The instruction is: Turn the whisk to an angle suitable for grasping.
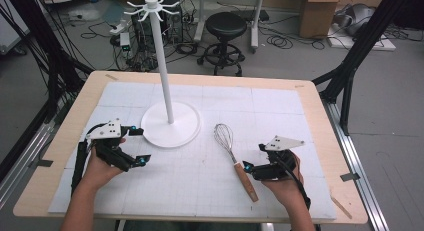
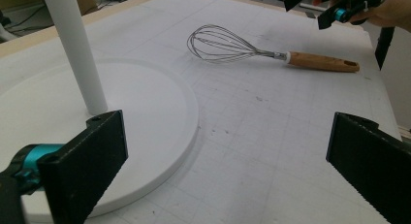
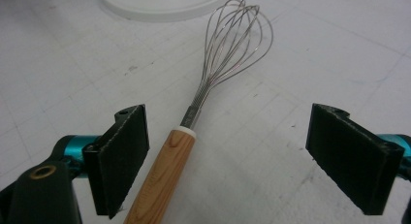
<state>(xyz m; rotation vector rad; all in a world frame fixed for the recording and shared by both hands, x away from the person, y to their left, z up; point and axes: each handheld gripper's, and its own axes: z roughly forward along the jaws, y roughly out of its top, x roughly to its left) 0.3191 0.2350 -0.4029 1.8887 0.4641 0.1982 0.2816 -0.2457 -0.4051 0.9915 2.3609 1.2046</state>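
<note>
A metal whisk (image 1: 224, 136) with a wooden handle (image 1: 246, 181) lies flat on the white mat, wires pointing away from me. My right gripper (image 1: 255, 157) is open just right of the handle. In the right gripper view the handle (image 3: 162, 180) lies between the jaws, close to the left one, and the pads do not press on it. My left gripper (image 1: 140, 145) is open beside the round base (image 1: 171, 125) of a tall white hook stand (image 1: 151, 3), with nothing between its jaws. From the left gripper (image 2: 232, 175) the whisk (image 2: 242, 47) lies farther off.
The white gridded mat (image 1: 280, 106) covers most of the wooden table (image 1: 320, 96). The stand's pole (image 2: 75, 44) rises close to my left gripper. Beyond the table stand a black stool (image 1: 226, 26), cables and cardboard boxes (image 1: 320, 11) on the floor.
</note>
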